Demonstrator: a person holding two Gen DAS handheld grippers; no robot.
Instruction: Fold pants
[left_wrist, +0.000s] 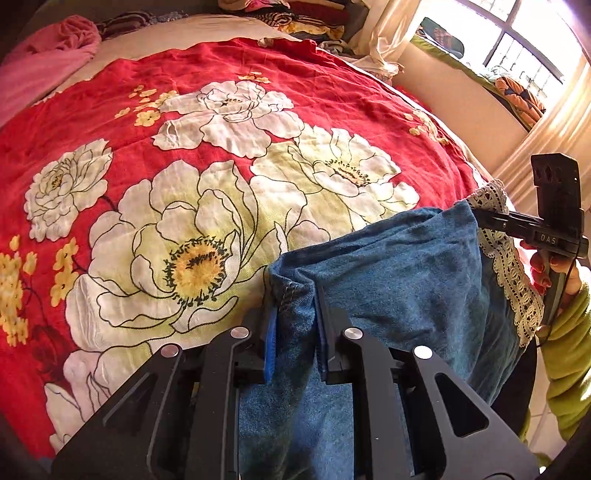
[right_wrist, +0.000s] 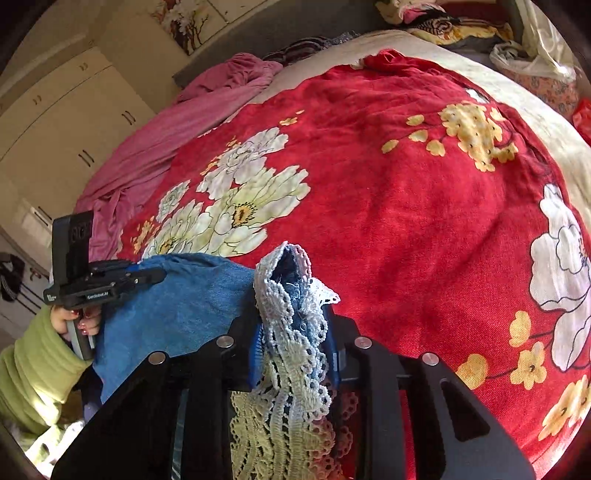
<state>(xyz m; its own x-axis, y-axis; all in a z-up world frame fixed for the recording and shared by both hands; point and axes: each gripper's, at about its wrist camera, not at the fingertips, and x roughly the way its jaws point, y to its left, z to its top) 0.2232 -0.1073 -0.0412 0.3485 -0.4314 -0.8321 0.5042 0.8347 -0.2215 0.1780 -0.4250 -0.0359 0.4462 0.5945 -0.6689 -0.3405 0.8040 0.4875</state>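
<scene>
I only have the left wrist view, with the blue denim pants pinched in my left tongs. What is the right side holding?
Observer: The right tongs are shut on the white lace trim at the pants' edge, denim bunched inside the lace.
Operator: Is anything lying on the bed to the left?
Observer: A pink crumpled cloth runs along the left edge of the red floral bedspread.
Operator: And past the bed on that side?
Observer: A cream wardrobe with dark handles stands there, with a flower painting on the wall above the headboard.
</scene>
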